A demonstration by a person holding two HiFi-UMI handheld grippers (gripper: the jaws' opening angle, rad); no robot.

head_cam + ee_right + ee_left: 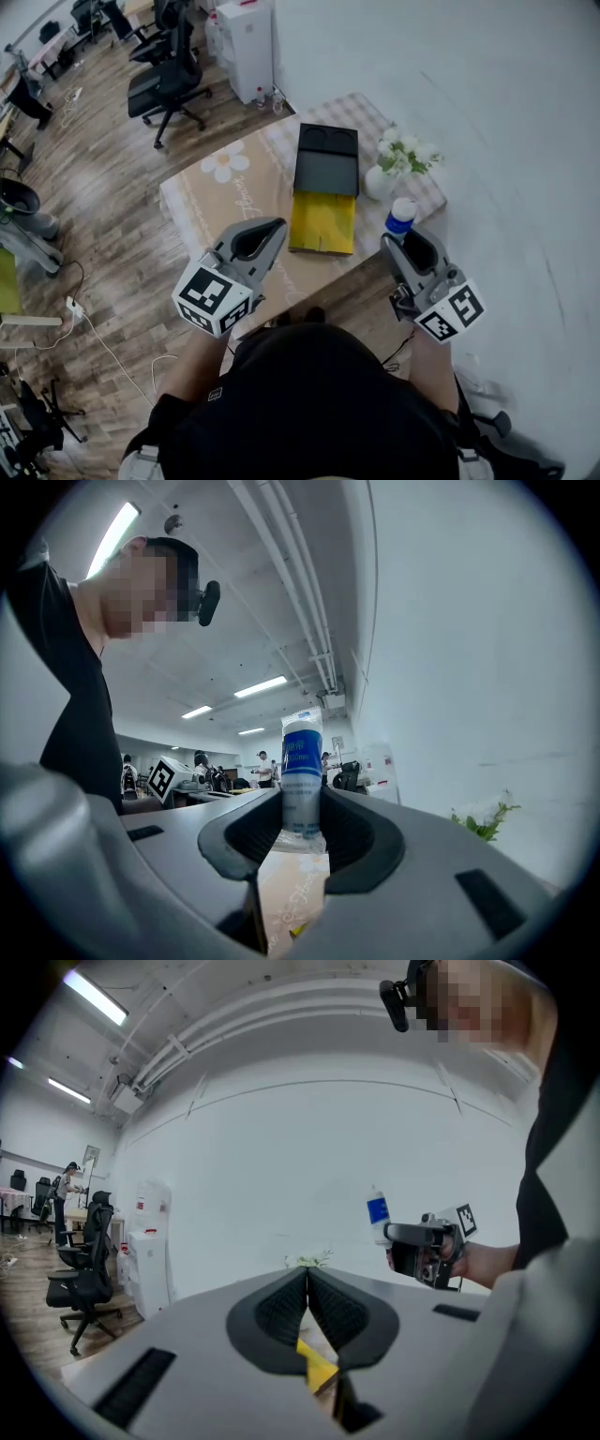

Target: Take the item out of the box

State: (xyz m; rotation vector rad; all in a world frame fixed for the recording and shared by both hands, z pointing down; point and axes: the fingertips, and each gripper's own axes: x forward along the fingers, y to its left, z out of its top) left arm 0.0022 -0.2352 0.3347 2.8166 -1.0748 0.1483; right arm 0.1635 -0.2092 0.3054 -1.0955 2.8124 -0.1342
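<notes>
Clamping bottle (302,761), right claw (302,808), near table (192,202) edge

A surface (192,202) wears a beige cloth printed with a white daisy (225,161), and the cloth's far edge is checked. Toward the right side of the surface stands a white vase (378,183) of small white flowers (408,155) with green leaves. At the far left, black office chairs (169,80) stand on the wooden floor (103,216). A white cabinet (246,47) stands against the pale wall (487,112). A white cable (94,333) trails over the floor at the near left. Strip lights (261,686) glow on the ceiling.
</notes>
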